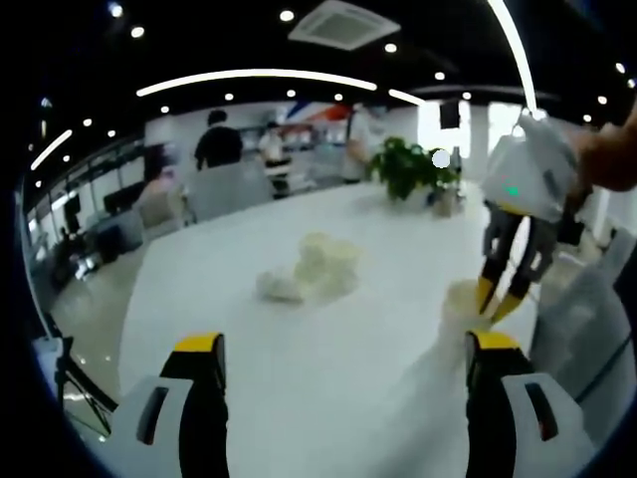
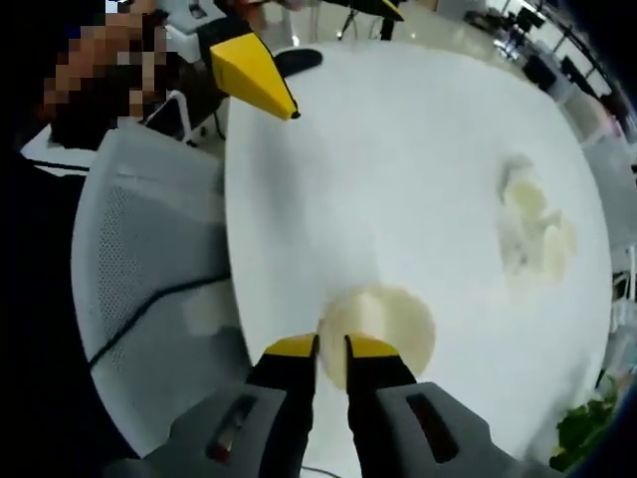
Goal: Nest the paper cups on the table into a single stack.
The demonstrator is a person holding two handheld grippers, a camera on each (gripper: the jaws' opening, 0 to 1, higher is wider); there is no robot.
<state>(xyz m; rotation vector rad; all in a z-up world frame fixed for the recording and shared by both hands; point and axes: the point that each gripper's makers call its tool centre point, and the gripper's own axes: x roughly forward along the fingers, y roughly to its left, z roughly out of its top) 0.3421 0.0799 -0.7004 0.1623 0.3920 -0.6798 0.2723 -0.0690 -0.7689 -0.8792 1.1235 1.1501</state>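
Right gripper (image 2: 331, 347) pinching the rim of one paper cup (image 2: 383, 321) near the desk (image 2: 398, 179) edge; left gripper (image 1: 343, 344) held wide above the desk.

Right gripper view: jaws nearly together, cup rim between them, cup upright, mouth open to the camera. Loose cups (image 2: 532, 234) lie in a cluster well apart, toward the far side; some look tipped over, blurred. Left gripper view: jaws far apart, nothing between them; the same cluster sits mid-desk ahead. A potted plant (image 1: 406, 167) stands at the far desk end. White chair (image 2: 139, 269) just beside the desk.
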